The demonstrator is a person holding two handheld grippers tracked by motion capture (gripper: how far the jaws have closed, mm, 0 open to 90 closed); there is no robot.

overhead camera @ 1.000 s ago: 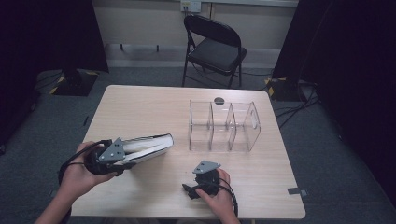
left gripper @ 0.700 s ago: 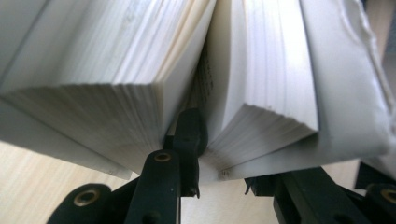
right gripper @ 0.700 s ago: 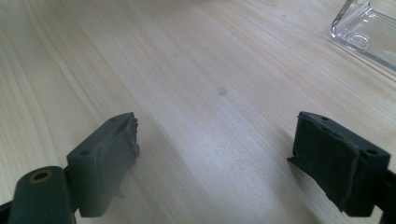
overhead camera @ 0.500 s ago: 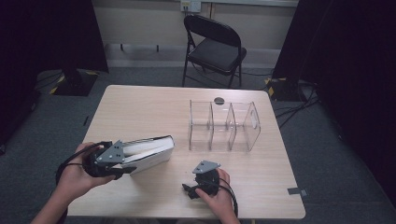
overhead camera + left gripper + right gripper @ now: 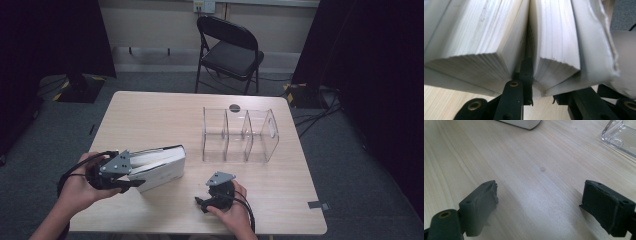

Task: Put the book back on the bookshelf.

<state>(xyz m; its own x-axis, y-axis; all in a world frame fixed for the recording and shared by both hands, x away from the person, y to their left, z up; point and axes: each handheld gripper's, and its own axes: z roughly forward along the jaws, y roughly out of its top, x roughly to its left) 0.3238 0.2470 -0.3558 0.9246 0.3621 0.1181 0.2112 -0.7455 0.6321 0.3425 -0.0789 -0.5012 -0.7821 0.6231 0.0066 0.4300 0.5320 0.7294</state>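
Little has moved since the earlier frames: the book [image 5: 159, 167] has slid slightly toward the table's near edge with the left gripper [image 5: 131, 176], and the right gripper has kept its place.

Left: in the left gripper view, one jaw is wedged among the pages and the other sits outside the cover, so the left gripper is clamped on part of the book [image 5: 499, 45]. The book lies flat on the table [image 5: 150, 115], at its near left.

Centre: the right gripper [image 5: 207, 201] rests near the front edge, jaws spread, holding nothing.

Right: the clear divided organiser [image 5: 239, 136] stands empty, well apart from the book.

Judgement: probably the book is meant for a slot. Grasp made; lifting, upending and insertion remain.
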